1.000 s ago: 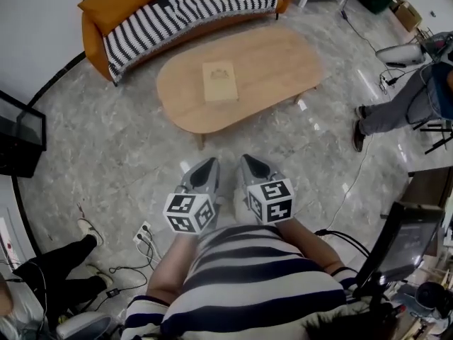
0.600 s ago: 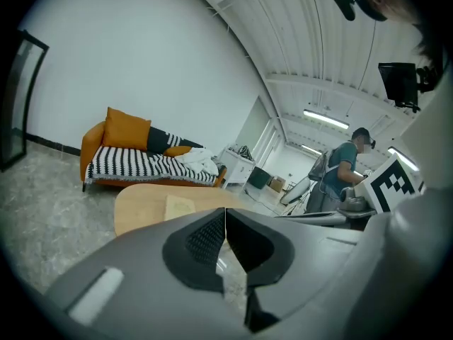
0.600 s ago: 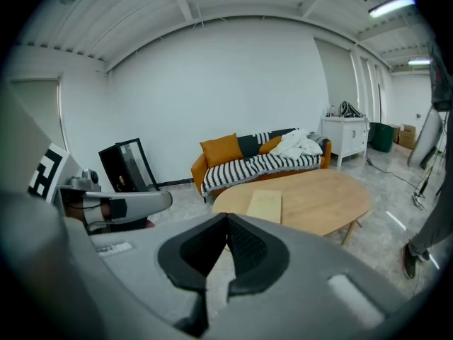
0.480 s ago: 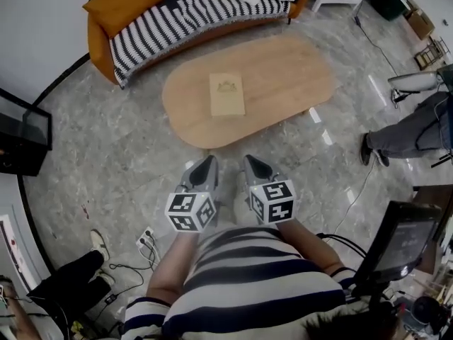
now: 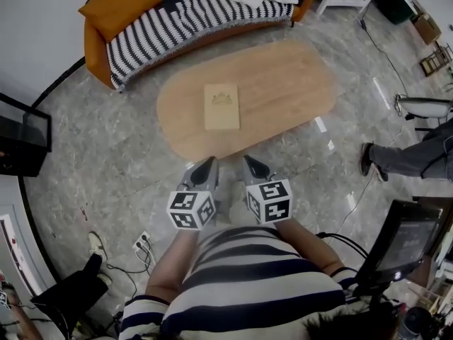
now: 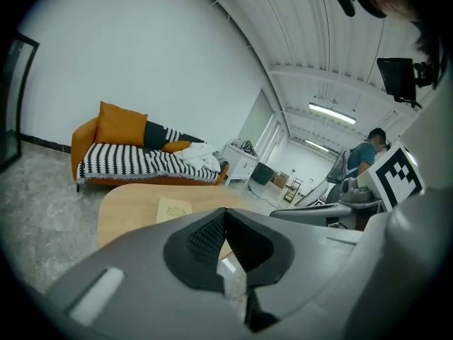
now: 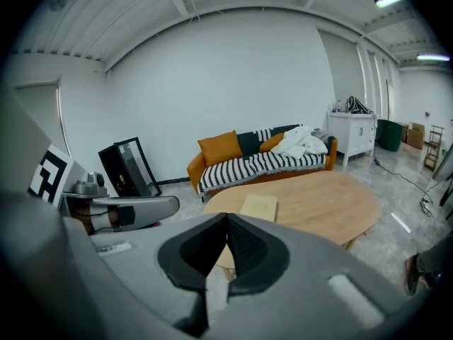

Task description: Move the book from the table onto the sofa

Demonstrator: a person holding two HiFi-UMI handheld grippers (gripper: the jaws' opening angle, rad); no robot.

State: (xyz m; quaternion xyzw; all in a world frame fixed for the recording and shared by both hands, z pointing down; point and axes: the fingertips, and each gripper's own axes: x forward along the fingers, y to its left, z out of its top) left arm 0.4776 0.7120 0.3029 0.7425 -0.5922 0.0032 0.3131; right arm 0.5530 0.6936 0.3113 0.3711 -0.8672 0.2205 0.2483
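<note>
Two grippers show in my head view, the left gripper [image 5: 205, 170] and right gripper [image 5: 253, 167], side by side at the near edge of the table [image 5: 283, 83]. The book [image 5: 221, 106] lies flat on it; I can't read its cover emblem. The striped sofa [image 5: 163, 20] stands beyond. In the left gripper view I see the jaws pressed together, holding nothing. The right gripper view shows the same.
</note>
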